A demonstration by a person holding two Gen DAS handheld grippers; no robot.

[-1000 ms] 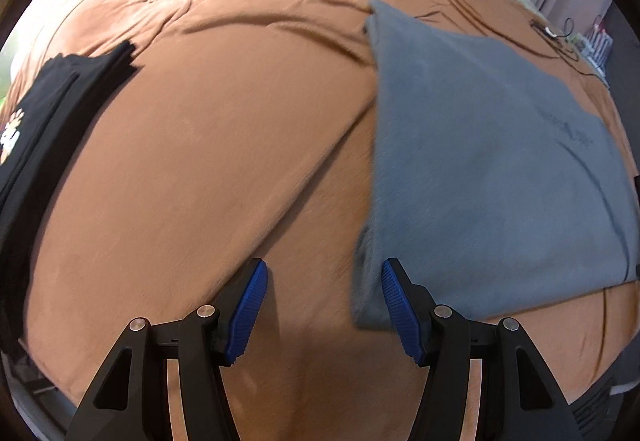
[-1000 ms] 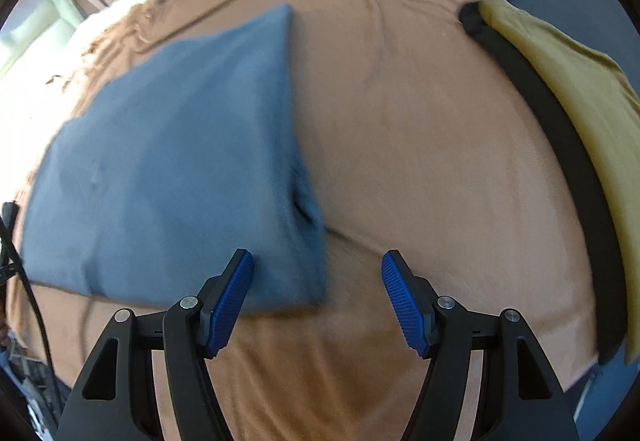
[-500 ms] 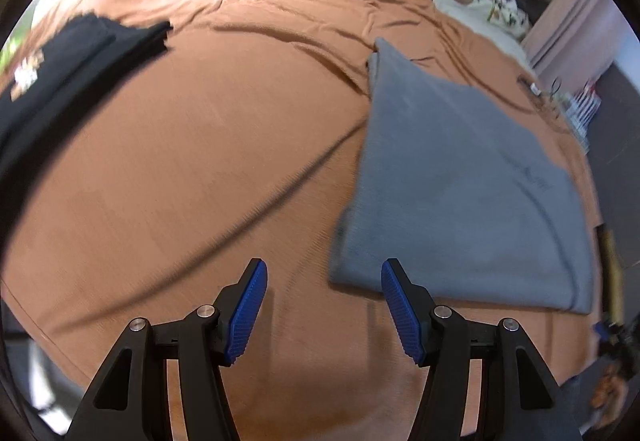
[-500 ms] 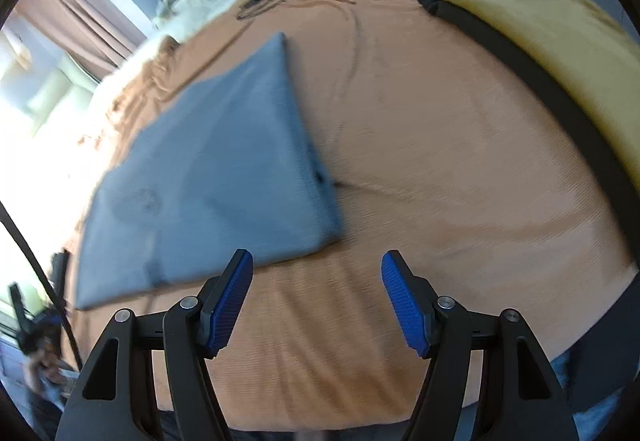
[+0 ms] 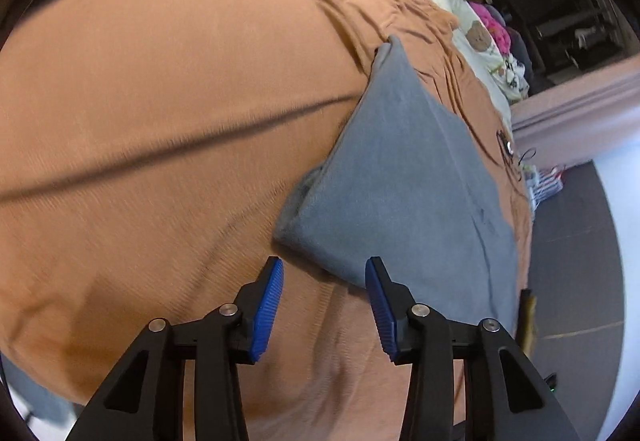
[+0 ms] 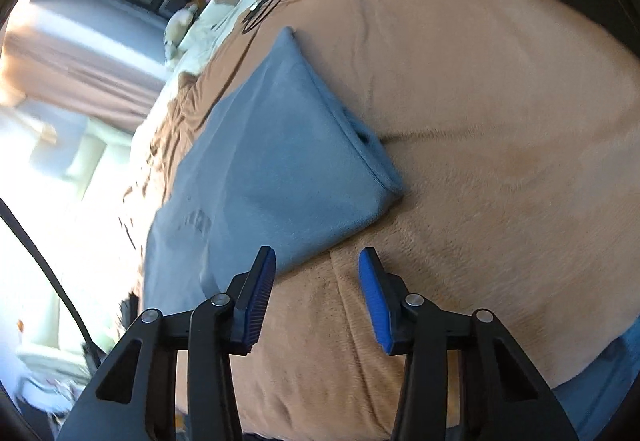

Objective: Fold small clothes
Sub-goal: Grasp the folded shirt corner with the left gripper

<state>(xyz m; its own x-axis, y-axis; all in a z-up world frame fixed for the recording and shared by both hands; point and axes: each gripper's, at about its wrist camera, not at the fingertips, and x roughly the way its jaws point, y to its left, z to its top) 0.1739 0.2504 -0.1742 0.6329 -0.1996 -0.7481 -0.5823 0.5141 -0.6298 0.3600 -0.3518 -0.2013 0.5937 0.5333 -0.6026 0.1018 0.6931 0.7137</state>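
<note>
While the folded grey garment lies flat on the brown bedspread, the left gripper hovers just short of its near corner, jaws apart and just been closing, pads clear of the cloth. The right gripper sits by the garment's other near corner, jaws likewise narrowing, gripping nothing.

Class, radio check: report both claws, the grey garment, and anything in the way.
Left claw and right claw open, just been closing, nothing pinched. Folded grey garment flat on brown bedspread, near edge just ahead of both. Nothing in the way.
</note>
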